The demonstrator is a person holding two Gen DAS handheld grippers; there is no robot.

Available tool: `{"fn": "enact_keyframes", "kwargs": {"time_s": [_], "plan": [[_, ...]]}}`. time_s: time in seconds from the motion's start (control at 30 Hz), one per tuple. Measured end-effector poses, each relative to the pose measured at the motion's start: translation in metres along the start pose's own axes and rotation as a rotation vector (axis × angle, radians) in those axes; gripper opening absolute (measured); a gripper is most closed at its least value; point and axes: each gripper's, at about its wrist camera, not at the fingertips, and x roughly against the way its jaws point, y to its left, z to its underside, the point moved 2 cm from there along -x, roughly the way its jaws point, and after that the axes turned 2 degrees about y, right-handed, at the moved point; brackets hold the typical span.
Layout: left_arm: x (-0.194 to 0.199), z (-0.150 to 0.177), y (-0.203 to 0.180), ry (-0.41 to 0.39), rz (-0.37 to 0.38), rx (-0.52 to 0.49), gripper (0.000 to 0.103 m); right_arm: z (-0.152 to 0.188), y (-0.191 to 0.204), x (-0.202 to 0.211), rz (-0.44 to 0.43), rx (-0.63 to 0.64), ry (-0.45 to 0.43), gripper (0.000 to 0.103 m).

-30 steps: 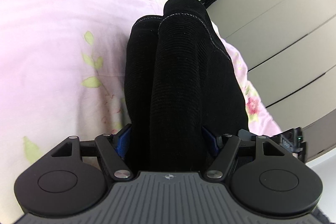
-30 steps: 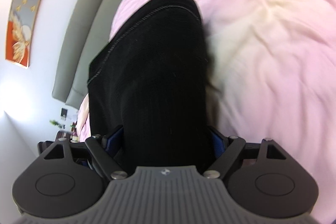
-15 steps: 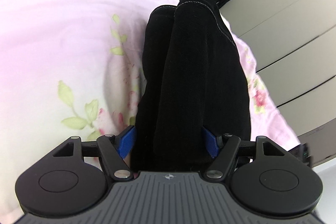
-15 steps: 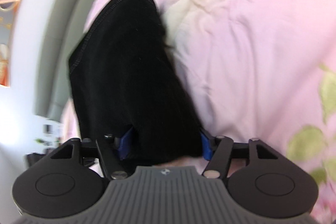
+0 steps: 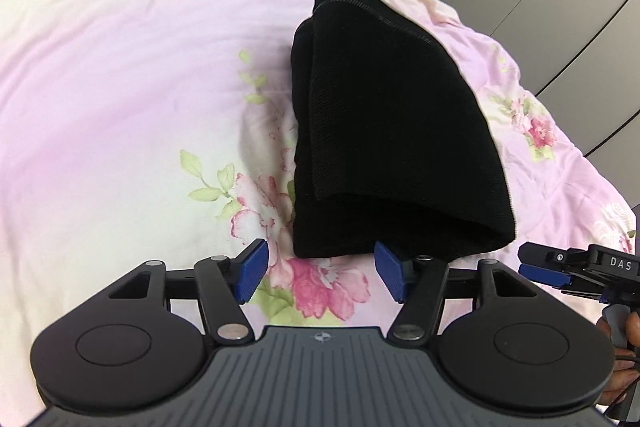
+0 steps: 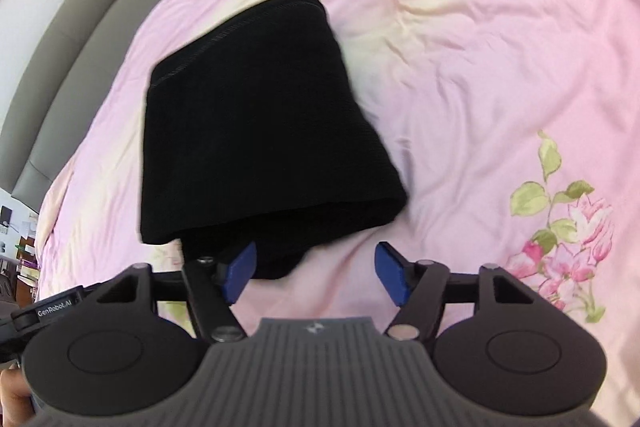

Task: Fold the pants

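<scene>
So in the left wrist view, the left gripper (image 5: 320, 271) is seen low in the frame, pointed forward over the pink floral bedspread (image 5: 120, 75), with its blue pads (image 5: 251, 269) spread well apart and nothing held between them. The black pants (image 5: 392, 131) are laid folded into a thick bundle on the bed, filling the centre to right of that frame, with the near folded edge sitting just past the right-hand pad. At the far right edge the other gripper (image 5: 540, 267) can be spotted, low beside the bundle.

In the right wrist view, the right gripper (image 6: 316, 273) is angled down at the bedspread (image 6: 480, 67) too, pads (image 6: 390, 273) parted and gripping nothing. The pants (image 6: 256, 123) are seen left of centre, with a bit of fabric hanging right by the left-hand pad; whether it's actually touching can't be told. A grey headboard (image 6: 92, 11) is visible along the upper left.
</scene>
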Motion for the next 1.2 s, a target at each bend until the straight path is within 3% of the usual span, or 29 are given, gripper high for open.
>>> {"fn": "enact_keyframes", "kwargs": {"time_s": [0.03,0.2,0.27,0.4,0.57,0.9,1.2], "plan": [[0.009,0.003,-0.003,-0.015,-0.005,-0.011,0.074,0.002,0.008,0.006,0.0,0.017,-0.012,0.075],[0.042,0.006,-0.026,-0.069,-0.042,-0.063,0.082,0.011,0.053,0.028,0.061,0.129,-0.095,0.089],[0.051,0.008,-0.036,-0.087,-0.064,-0.08,0.09,0.016,0.069,0.042,0.097,0.166,-0.141,0.092],[0.07,0.013,-0.057,-0.112,-0.115,-0.142,0.093,0.029,0.089,0.058,0.149,0.2,-0.204,0.098],[0.091,0.019,-0.073,-0.155,-0.179,-0.159,0.1,0.043,0.114,0.08,0.236,0.227,-0.244,0.098],[0.105,0.029,-0.085,-0.182,-0.258,-0.152,0.1,0.068,0.132,0.098,0.276,0.215,-0.265,0.098],[0.109,0.033,-0.09,-0.191,-0.279,-0.161,0.1,0.074,0.131,0.105,0.288,0.204,-0.274,0.098]]}}
